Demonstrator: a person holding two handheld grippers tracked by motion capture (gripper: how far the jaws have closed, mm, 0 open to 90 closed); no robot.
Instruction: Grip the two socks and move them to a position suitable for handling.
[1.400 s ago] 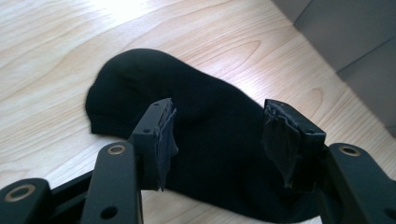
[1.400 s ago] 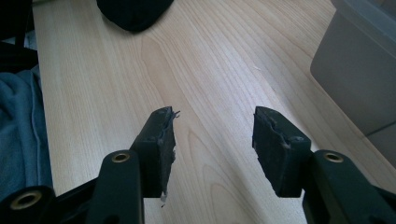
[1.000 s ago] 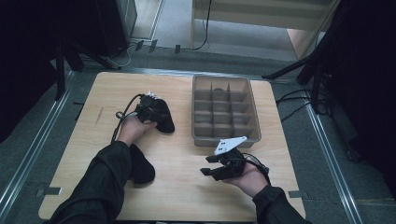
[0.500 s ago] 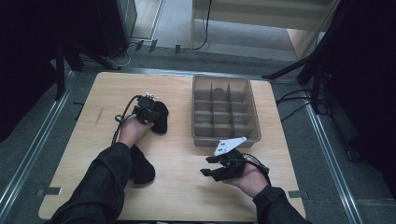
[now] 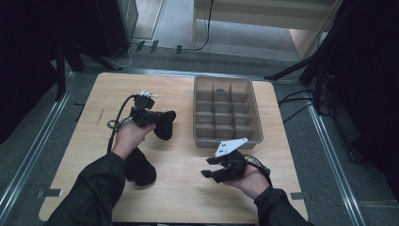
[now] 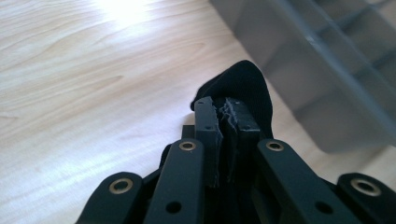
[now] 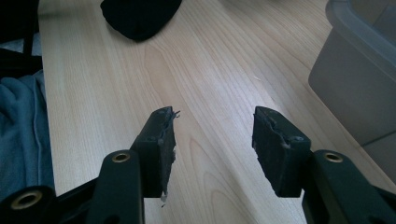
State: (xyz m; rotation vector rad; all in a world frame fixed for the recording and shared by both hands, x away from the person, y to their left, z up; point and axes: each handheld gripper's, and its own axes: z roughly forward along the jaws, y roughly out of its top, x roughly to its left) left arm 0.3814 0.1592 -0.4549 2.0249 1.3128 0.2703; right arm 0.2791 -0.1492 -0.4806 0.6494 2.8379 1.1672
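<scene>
The left claw (image 5: 157,117) is clamped tight on a soft black fabric piece, sock-like in shape (image 5: 165,124), and its jaws have just been closing onto it; in the left gripper view the cloth (image 6: 243,91) bulges out past the two black pads, which pinch a fold of it between them. The fabric hangs off the claw above the pale wooden desk (image 5: 179,188), just left of the grey plastic bin divided into compartments (image 5: 228,136), whose grey wall also shows at the right of the left gripper view (image 6: 299,79). The right claw (image 5: 211,167) stands wide with nothing between its jaws, low over the desk near the front edge and just in front of the bin; in its own view the two pads (image 7: 161,140) frame bare wood grain. A second black fabric piece (image 5: 139,167) lies flat on the desk beside the person's left sleeve, well apart from the bin, and appears at the top of the right gripper view (image 7: 140,14). No brand, label or writing is legible on any item.
</scene>
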